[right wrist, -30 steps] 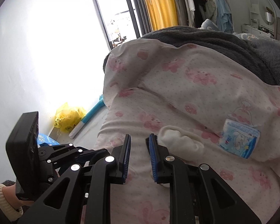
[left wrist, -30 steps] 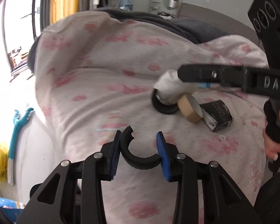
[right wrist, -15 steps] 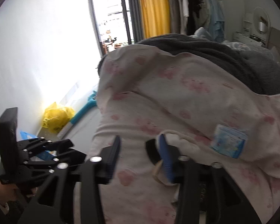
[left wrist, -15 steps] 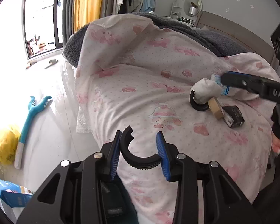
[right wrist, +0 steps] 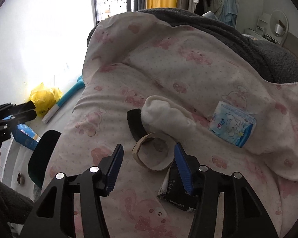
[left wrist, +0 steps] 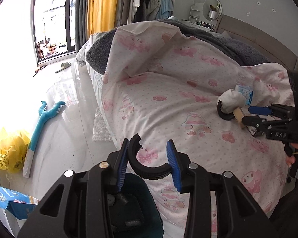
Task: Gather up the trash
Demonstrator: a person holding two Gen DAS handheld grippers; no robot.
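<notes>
My left gripper (left wrist: 150,162) is shut on a black broken plastic ring piece (left wrist: 147,168) and holds it above a dark teal bin (left wrist: 137,204) beside the bed. My right gripper (right wrist: 149,166) is open, its fingers on either side of a brown cardboard tape ring (right wrist: 153,152) on the pink quilt. Behind the ring lie a black ring piece (right wrist: 136,126), a white sock (right wrist: 164,117) and a blue tissue pack (right wrist: 232,127). A black wrapper (right wrist: 174,192) lies under the right finger. The right gripper also shows in the left wrist view (left wrist: 254,115).
The bin also shows in the right wrist view (right wrist: 41,154) at the bed's left edge. On the floor are a yellow plastic bag (left wrist: 10,150), a blue long-handled toy (left wrist: 41,127), a blue package (left wrist: 10,200) and bubble wrap (left wrist: 102,125). A grey blanket (left wrist: 238,45) covers the far bed.
My left gripper has pulled back off the bed with the black ring piece, to above the bin. My right gripper has opened wide and moved down around the cardboard tape ring.
</notes>
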